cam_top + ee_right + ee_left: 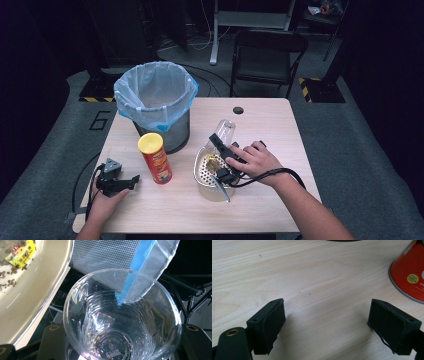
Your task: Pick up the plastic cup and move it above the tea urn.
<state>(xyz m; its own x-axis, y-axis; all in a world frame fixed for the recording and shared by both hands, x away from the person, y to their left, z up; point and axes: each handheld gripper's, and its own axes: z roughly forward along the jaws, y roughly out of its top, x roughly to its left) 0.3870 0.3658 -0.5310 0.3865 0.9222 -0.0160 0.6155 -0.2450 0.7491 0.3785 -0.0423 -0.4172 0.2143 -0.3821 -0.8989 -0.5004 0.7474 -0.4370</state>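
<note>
Two grippers: the right gripper (223,142) clamps a ribbed clear plastic cup (225,129), tilted over the perforated metal bowl (202,172); the left gripper (134,179) rests jaws apart on pale woodgrain beside the red cylindrical can (155,158)

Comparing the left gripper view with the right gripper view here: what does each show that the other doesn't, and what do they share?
The left gripper view shows the open left gripper over bare wooden table, with the base of the red can at its right edge.

The right gripper view shows the right gripper clamped on a clear plastic cup holding crumbs, a metal bowl with scraps and a yellow wrapper, and the mesh bin with its blue-edged liner.

Shared: each looks along its own black jaws.
</note>
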